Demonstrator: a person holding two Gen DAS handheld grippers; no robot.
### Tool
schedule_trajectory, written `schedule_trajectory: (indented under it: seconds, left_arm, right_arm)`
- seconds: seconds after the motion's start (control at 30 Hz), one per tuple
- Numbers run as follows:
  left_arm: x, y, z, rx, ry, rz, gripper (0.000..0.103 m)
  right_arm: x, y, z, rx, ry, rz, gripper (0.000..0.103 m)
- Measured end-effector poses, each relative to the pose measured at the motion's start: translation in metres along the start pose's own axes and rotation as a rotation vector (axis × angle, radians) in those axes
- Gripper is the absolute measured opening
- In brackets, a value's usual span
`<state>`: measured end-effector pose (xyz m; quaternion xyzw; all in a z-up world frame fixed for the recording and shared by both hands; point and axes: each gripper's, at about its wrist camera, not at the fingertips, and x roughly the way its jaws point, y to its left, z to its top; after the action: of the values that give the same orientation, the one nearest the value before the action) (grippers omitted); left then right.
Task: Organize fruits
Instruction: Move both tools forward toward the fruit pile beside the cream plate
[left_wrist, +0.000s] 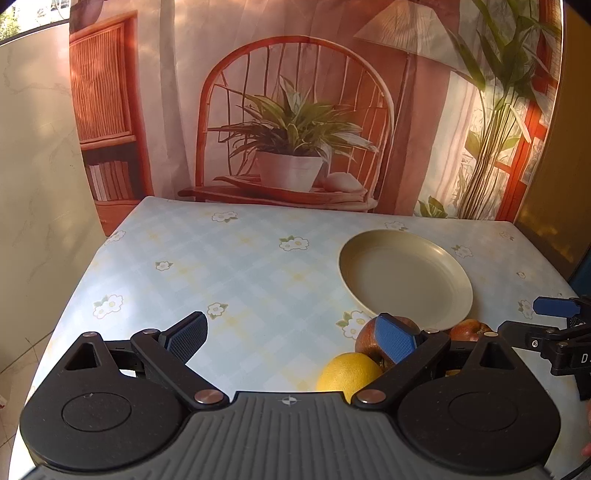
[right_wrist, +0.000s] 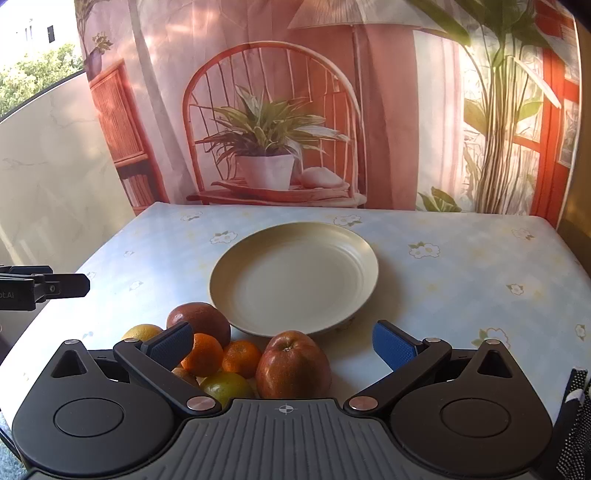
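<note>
A cream plate (right_wrist: 236, 291) (left_wrist: 454, 280) lies bare on the floral tablecloth. In front of it in the right wrist view sits a heap of fruit: a red apple (right_wrist: 293, 365), a darker apple (right_wrist: 203, 319), two mandarins (right_wrist: 242, 356) (right_wrist: 205, 352), a yellow lemon (right_wrist: 142, 332) and a green-yellow citrus (right_wrist: 225, 387). My right gripper (right_wrist: 282, 343) is open above the red apple, touching nothing. My left gripper (left_wrist: 291, 338) is open over bare cloth, left of the lemon (left_wrist: 349, 374) and dark apple (left_wrist: 369, 339); its right finger hides part of that apple. Another apple (left_wrist: 469, 330) peeks out behind.
The table (right_wrist: 461, 280) ends at a printed backdrop (right_wrist: 295, 110) showing a chair and potted plant. A pale wall (left_wrist: 37, 184) runs along the left. The right gripper's fingers (left_wrist: 554, 306) show at the left view's right edge; the left gripper's finger (right_wrist: 66, 286) at the other's left edge.
</note>
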<state>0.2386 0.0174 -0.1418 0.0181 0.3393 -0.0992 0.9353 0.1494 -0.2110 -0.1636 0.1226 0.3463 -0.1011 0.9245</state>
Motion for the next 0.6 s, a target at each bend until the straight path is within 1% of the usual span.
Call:
schedule_trajectory:
  seconds: [0.07, 0.17, 0.23, 0.3, 0.37, 0.47, 0.6]
  left_arm:
    - [-0.0010, -0.0020, -0.0020, 0.017, 0.000, -0.017, 0.097]
    - [-0.0010, -0.0066, -0.0035, 0.035, 0.006, 0.009, 0.097]
    - [-0.0009, -0.0078, -0.0035, 0.040, 0.006, 0.002, 0.095]
    - [-0.0015, -0.0083, -0.0031, 0.043, 0.010, -0.003, 0.094]
    - [-0.0015, -0.0079, -0.0034, 0.050, 0.012, 0.001, 0.094]
    - [0.0016, -0.0083, -0.0055, 0.065, 0.034, -0.001, 0.094]
    - [0.0059, -0.0057, -0.0066, 0.050, 0.071, -0.019, 0.089]
  right_arm:
    - [-0.0011, -0.0008, -0.0011, 0.003, 0.001, -0.008, 0.103]
    - [-0.0004, -0.0017, -0.0008, -0.007, 0.026, -0.025, 0.103]
    - [0.0016, -0.0021, -0.0004, -0.007, 0.045, -0.036, 0.101]
    - [0.0002, -0.0028, -0.0008, -0.008, 0.035, -0.041, 0.099]
    - [-0.0016, -0.0022, -0.0015, -0.018, 0.021, -0.048, 0.099]
    - [-0.0006, -0.0050, -0.0024, -0.017, 0.025, -0.031, 0.099]
    - [0.0038, -0.0087, -0.0043, -0.006, 0.061, -0.008, 0.099]
